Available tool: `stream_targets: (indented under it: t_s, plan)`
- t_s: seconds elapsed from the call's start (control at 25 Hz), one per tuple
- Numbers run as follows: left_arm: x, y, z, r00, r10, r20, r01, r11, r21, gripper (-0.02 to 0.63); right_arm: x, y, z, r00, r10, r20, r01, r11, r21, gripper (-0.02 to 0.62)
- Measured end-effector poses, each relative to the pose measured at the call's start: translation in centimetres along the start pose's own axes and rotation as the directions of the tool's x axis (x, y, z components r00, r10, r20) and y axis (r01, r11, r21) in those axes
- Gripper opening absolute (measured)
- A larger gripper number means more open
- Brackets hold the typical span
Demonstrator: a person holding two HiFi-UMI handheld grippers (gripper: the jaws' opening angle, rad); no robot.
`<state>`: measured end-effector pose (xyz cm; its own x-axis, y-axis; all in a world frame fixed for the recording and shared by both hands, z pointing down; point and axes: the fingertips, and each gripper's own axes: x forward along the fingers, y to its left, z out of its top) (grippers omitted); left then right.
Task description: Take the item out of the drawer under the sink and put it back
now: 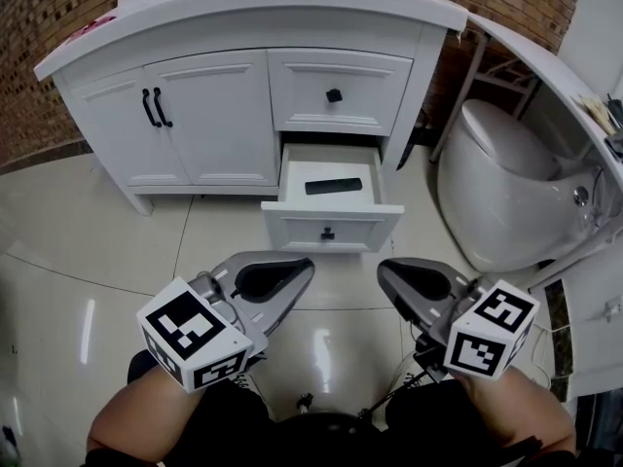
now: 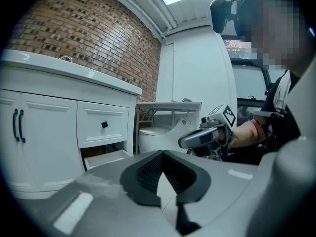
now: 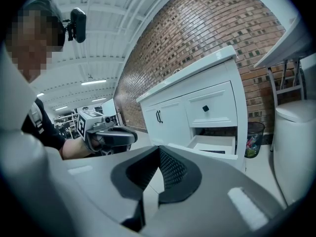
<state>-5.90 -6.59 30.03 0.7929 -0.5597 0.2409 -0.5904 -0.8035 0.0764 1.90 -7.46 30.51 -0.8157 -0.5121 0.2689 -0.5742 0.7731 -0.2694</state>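
Plainly, the slim black rectangular item (image 1: 333,186) lies flat on the bottom of the open white lower drawer (image 1: 292,227) of the sink cabinet, its long axis running side to side, parallel to the drawer front. Both claws hover low over the glossy pale tiled floor (image 1: 117,251), well short of the drawer. The left claw (image 1: 297,270) and the right claw (image 1: 387,270) each have their jaws pressed together on nothing. The item sits ahead and almost midway between them, so neither looks clearly nearer. The drawer walls hem it in, and the closed upper drawer (image 1: 336,93) overhangs the rear. The white toilet (image 1: 506,193) crowds the right side, while the left side is roomier.
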Motion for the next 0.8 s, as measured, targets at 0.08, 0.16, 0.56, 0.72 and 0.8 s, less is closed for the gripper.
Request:
stream_targets:
  t_s: [0.08, 0.16, 0.56, 0.72, 0.8]
  plan:
    - [-0.04, -0.02, -0.02, 1.000, 0.001, 0.000, -0.001, 1.000, 0.003, 0.005, -0.03, 0.04, 0.02, 1.000, -0.002, 0.000, 0.002, 1.000, -0.001, 0.002]
    - [-0.05, 0.07, -0.05, 1.000, 0.002, 0.000, -0.002, 1.000, 0.001, 0.005, -0.05, 0.03, 0.04, 1.000, -0.004, 0.000, 0.004, 1.000, -0.002, 0.002]
    - [0.06, -0.03, -0.05, 1.000, -0.005, 0.001, 0.005, 1.000, -0.005, 0.005, -0.03, -0.17, -0.01, 1.000, 0.001, -0.002, -0.001, 1.000, 0.018, 0.002]
    - [0.17, -0.08, 0.00, 1.000, -0.006, 0.008, 0.006, 1.000, -0.002, 0.005, 0.04, -0.33, -0.14, 1.000, 0.006, 0.000, -0.006, 0.999, 0.037, 0.002]
    - [0.23, -0.10, 0.05, 1.000, -0.008, 0.010, 0.008, 1.000, 0.002, 0.005, 0.09, -0.37, -0.14, 1.000, 0.006, 0.001, -0.006, 0.999, 0.039, 0.002]
